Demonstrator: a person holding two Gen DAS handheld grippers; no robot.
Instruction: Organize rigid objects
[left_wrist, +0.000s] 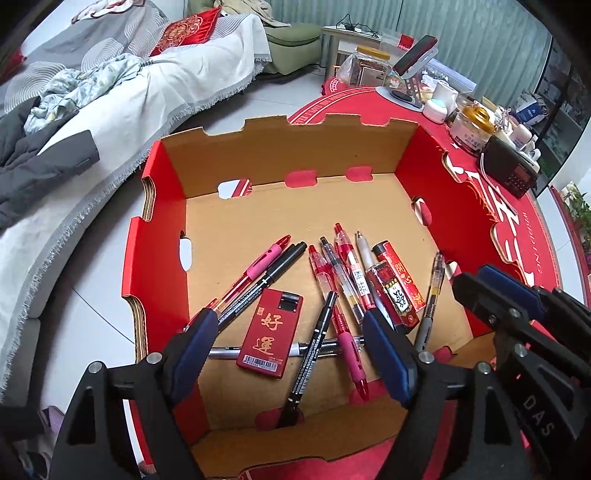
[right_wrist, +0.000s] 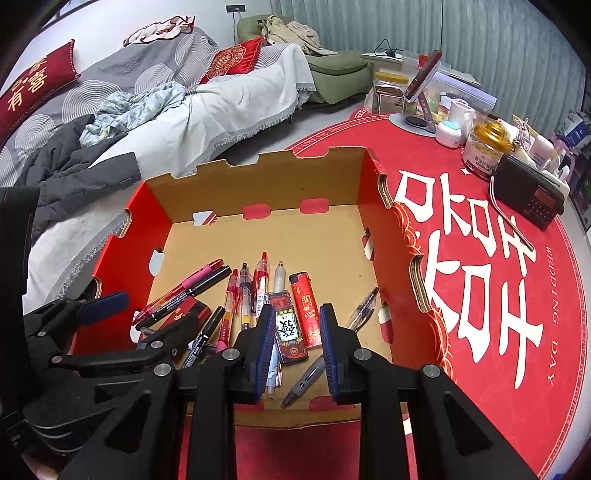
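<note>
Left wrist view: the left gripper (left_wrist: 291, 341) hangs wide and empty over the red card case (left_wrist: 270, 334) (lower centre), its long axis running up-frame. The right gripper (right_wrist: 297, 341) stands narrow, gripping nothing, above the lighters (right_wrist: 295, 325). Further up, pens (left_wrist: 334, 269) fan across the cardboard box (left_wrist: 288, 147).

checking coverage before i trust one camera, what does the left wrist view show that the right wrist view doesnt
Only the left wrist view shows the whole flat red card with gold characters; in the right wrist view the left gripper hides most of it.

Only the right wrist view shows the red cushion with gold lettering on the sofa.

Both show the cardboard box, the pens, the red lighter and the black radio.
</note>
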